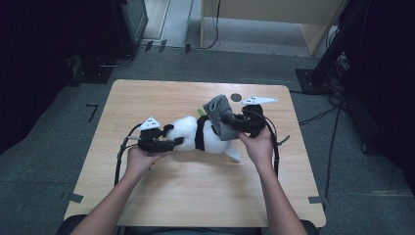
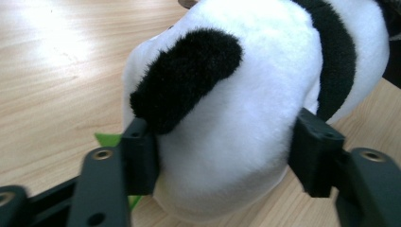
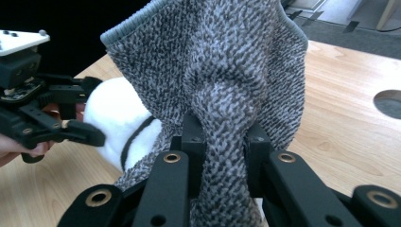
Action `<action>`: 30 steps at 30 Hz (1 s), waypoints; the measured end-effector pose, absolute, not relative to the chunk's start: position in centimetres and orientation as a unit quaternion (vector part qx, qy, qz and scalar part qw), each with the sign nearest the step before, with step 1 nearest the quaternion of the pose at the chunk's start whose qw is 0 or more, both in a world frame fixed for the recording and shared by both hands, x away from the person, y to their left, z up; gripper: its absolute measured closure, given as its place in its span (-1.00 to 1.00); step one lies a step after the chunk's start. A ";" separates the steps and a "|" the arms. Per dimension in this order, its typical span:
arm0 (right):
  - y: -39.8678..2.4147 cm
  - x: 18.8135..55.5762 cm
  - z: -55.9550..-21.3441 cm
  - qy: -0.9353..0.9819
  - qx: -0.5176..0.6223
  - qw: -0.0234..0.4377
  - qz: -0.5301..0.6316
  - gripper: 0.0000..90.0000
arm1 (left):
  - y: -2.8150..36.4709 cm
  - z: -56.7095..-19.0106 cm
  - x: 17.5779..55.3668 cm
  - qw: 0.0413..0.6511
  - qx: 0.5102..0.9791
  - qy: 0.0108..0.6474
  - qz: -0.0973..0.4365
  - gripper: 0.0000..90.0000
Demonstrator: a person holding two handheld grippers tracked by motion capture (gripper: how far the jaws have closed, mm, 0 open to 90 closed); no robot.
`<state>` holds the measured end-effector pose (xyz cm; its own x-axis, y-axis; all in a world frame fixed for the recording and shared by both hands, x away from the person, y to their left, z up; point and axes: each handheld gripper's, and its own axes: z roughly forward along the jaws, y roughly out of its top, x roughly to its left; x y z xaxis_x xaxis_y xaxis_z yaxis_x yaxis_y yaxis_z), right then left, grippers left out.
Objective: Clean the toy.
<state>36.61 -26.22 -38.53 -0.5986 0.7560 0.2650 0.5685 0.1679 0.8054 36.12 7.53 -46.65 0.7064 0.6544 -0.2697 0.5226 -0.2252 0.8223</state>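
A white and black panda plush (image 1: 195,133) lies on its side in the middle of the wooden table (image 1: 195,196). My left gripper (image 1: 178,142) comes in from the left. Its jaws stand on either side of the plush's head (image 2: 236,118), by a black ear, without visibly squeezing it. My right gripper (image 1: 232,122) is shut on a grey knitted cloth (image 1: 220,115), which stands up over the plush's other end. In the right gripper view the cloth (image 3: 213,61) is pinched in a fold between the pads (image 3: 194,142), with the plush (image 3: 118,118) and the left gripper (image 3: 97,111) behind it.
A small green piece (image 1: 200,111) peeks out behind the plush; it also lies under the head (image 2: 108,139). A round hole (image 1: 236,97) is in the tabletop at the far right. Dark stands and cables (image 1: 318,73) sit on the floor beyond the table.
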 end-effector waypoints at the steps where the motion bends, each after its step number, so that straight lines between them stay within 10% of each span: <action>1: -26.4 36.8 -38.8 0.754 0.438 0.095 0.480 0.73 | 7.6 -46.7 36.2 0.498 0.779 0.375 0.069 -0.32; 30: -27.2 40.5 -40.2 0.741 0.450 0.082 0.492 0.73 | 9.2 -48.9 38.5 0.530 0.800 0.268 0.089 -0.56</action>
<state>40.55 -27.24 -40.24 -0.5824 0.7466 0.3216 0.5855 0.1109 0.8030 38.47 9.17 -48.88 0.8406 0.5230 -0.1410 0.3336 -0.2947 0.8955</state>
